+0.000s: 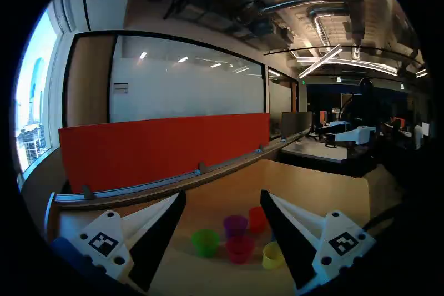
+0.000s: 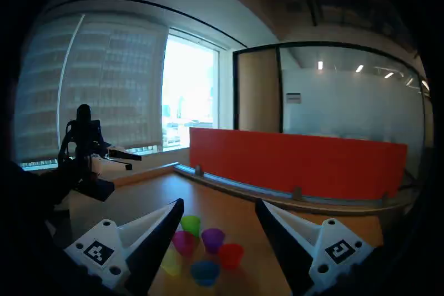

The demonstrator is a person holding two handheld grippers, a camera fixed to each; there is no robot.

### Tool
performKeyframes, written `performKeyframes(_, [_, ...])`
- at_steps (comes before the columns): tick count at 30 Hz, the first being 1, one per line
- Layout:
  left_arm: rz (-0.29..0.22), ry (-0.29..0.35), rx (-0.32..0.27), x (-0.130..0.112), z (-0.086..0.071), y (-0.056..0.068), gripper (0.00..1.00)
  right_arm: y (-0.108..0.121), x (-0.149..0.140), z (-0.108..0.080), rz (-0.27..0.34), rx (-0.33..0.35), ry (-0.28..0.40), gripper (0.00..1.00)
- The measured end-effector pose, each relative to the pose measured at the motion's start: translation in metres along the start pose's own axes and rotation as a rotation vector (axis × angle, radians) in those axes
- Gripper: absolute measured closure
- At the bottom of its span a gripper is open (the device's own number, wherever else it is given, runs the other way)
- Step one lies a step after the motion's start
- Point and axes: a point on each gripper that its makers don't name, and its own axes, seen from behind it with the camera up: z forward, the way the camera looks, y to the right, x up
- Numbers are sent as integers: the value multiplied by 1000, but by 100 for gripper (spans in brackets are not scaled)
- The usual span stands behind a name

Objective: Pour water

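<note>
Several small plastic cups stand upright in a cluster on the wooden table (image 1: 311, 185). In the left gripper view I see the green cup (image 1: 205, 242), purple cup (image 1: 236, 225), red cup (image 1: 257, 218), magenta cup (image 1: 240, 249) and yellow cup (image 1: 273, 255). My left gripper (image 1: 222, 196) is open above and short of them, holding nothing. In the right gripper view the green cup (image 2: 190, 224), magenta cup (image 2: 183, 242), purple cup (image 2: 212, 239), red cup (image 2: 230, 254) and a blue cup (image 2: 205, 272) sit below my open, empty right gripper (image 2: 219, 202).
An orange divider panel (image 1: 166, 149) with a metal rail runs along the table's far edge. The other gripper (image 2: 114, 157), with a dark arm behind it, hovers over the table at the left of the right gripper view. Desks with equipment (image 1: 333, 140) stand beyond.
</note>
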Motion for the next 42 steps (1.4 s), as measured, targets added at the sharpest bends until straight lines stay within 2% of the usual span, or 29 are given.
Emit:
performKeyframes(3, [3, -18, -21, -5, 4, 0, 1, -5, -7, 4, -9, 23, -29, 1])
performKeyframes(8, [17, -55, -23, -15, 11, -9, 1, -10, -17, 9, -32, 48, -62, 1])
performKeyframes(12, [17, -100, -26, -28, 19, -18, 1, -12, -24, 13, -31, 67, -84, 1])
performKeyframes(17, [16, -129, -50, -39, 29, -23, 1, -11, -33, 16, -16, 87, -116, 1])
performKeyframes(24, [31, -166, -71, -56, 43, -29, 1, -11, -54, 21, -33, 105, -167, 1])
performKeyframes(32, [38, -237, -78, -90, 60, -40, 1, -9, -89, 26, -64, 108, -240, 1])
performKeyframes(42, [84, -336, -88, -139, 78, -44, 1, -13, -129, 29, -80, 125, -320, 1])
